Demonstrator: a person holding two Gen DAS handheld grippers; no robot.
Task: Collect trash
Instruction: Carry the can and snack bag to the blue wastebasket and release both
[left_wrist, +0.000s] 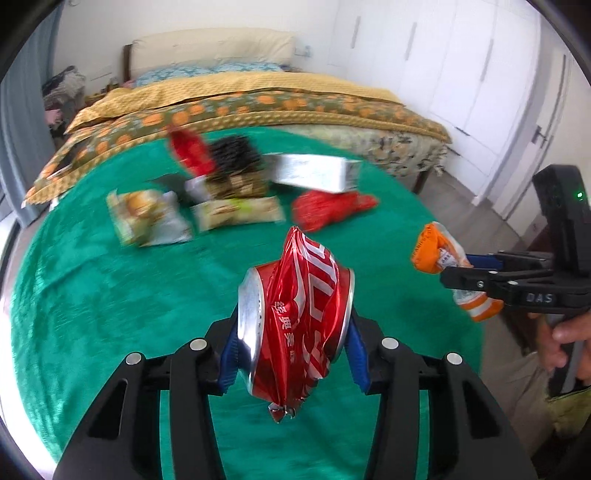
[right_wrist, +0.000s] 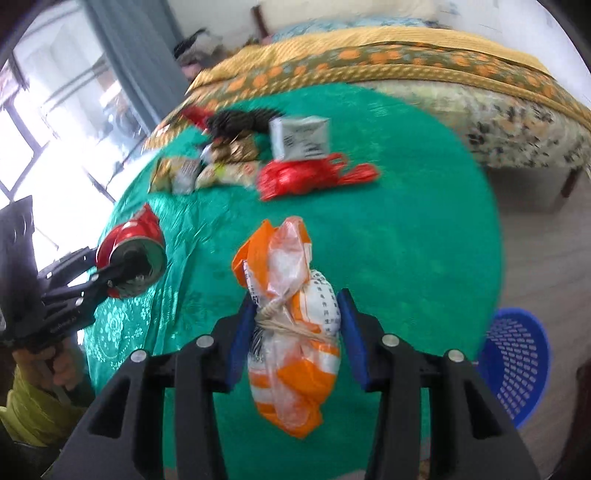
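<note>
Crushed red drink can: thin aluminium, light, dented with sharp folds at the crumpled end; held clear above the green tablecloth, left gripper clamped on its two end rims, the stiffest place to hold
Orange-and-white plastic bag: soft, light, slippery film, tied at the middle with string; right gripper clamped across that knotted waist, the firmest spot, bag hanging free over the cloth
Remaining on table, far side: red plastic bag, silver carton, snack wrappers, all light and crinkly
Blue mesh basket: on the floor beside the table, likely destination
</note>
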